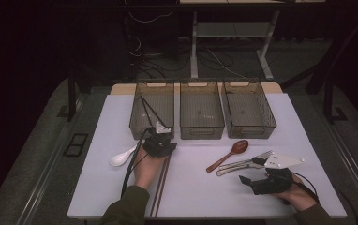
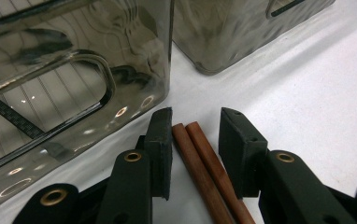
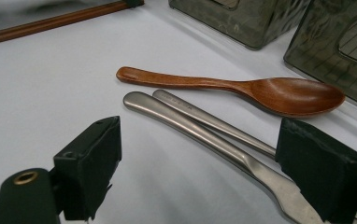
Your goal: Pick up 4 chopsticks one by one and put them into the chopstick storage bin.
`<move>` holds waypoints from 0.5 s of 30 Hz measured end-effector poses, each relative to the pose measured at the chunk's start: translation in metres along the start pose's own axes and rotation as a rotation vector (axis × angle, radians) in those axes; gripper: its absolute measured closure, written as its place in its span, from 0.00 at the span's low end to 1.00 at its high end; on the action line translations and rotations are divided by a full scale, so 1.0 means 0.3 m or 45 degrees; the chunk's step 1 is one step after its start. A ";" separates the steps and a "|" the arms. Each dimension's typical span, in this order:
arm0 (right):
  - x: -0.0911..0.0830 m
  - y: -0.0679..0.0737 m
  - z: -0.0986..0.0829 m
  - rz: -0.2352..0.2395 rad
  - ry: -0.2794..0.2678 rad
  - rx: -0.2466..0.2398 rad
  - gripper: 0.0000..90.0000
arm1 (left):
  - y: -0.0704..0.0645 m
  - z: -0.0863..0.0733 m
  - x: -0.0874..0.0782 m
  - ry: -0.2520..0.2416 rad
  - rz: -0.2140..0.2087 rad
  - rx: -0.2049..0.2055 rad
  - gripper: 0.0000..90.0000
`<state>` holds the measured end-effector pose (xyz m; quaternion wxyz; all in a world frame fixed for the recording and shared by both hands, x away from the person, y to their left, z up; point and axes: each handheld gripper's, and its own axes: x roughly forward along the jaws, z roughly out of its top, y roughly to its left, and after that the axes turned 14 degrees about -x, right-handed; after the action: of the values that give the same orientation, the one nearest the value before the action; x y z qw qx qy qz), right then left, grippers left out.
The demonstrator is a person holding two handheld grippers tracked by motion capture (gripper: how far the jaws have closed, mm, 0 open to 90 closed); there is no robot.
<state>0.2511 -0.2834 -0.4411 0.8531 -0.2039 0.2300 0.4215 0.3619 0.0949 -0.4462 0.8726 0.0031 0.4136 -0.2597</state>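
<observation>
1. Wooden chopsticks (image 2: 204, 172): a pair lying side by side on the white table (image 1: 200, 187), tips pointing toward the left bin (image 1: 152, 108) and ending just short of its front wall. In the high view they run from the left gripper toward the table's near edge.
2. Left gripper (image 2: 196, 135): jaws spread, one on each side of the chopstick tips. The left jaw is touching or nearly touching the nearer stick, the right jaw has a gap, so no pinch yet. It sits right in front of the left bin.
3. Right gripper (image 3: 200, 163): jaws wide apart, holding nothing, low over the table on the right side, with the metal handles between the jaws from its own camera.
4. Metal fork (image 1: 257, 156) and a second steel utensil (image 3: 204, 135) lie touching, side by side, just ahead of the right gripper. Cannot tell what kind the second one is.
5. Wooden spoon (image 3: 242, 88): bowl up, just beyond the metal pair, close to the bins.
6. White spoon (image 1: 122, 157): on the table left of the left hand (image 1: 146, 168), near it.
7. Three smoky see-through bins in a row at the far side: middle bin (image 1: 201, 110), right bin (image 1: 248, 108). Something thin and dark leans inside the left bin.
</observation>
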 end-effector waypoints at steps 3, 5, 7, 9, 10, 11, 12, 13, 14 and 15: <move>0.001 0.000 0.000 0.000 -0.001 -0.001 0.16 | -0.001 0.000 0.001 -0.002 0.004 0.008 0.74; 0.002 0.000 0.000 -0.001 0.000 0.000 0.16 | 0.000 0.000 0.002 -0.004 -0.001 0.010 0.75; 0.002 -0.001 -0.001 -0.003 0.005 -0.002 0.16 | 0.002 0.001 0.001 -0.004 -0.009 0.010 0.76; 0.001 -0.002 -0.001 -0.003 0.000 -0.005 0.16 | 0.004 0.002 0.001 -0.002 -0.015 0.007 0.78; 0.001 -0.001 0.000 -0.002 0.002 0.000 0.16 | 0.004 0.002 0.001 0.000 -0.018 0.007 0.79; 0.001 -0.001 0.000 -0.002 0.000 0.000 0.16 | 0.005 0.002 0.002 0.000 -0.024 0.007 0.79; 0.001 -0.001 0.000 -0.002 0.001 -0.001 0.16 | 0.006 0.002 0.002 0.002 -0.026 0.007 0.80; 0.002 -0.001 0.000 -0.002 0.002 -0.004 0.16 | 0.006 0.003 0.001 0.006 -0.026 0.013 0.81; 0.002 -0.001 0.000 -0.002 0.002 -0.005 0.16 | 0.006 0.003 0.001 0.008 -0.027 0.012 0.81; 0.002 -0.001 0.000 -0.001 0.002 -0.004 0.16 | 0.007 0.004 0.001 0.009 -0.030 0.013 0.82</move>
<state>0.2515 -0.2833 -0.4415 0.8529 -0.2056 0.2298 0.4213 0.3639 0.0963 -0.4462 0.8680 0.0038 0.4154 -0.2720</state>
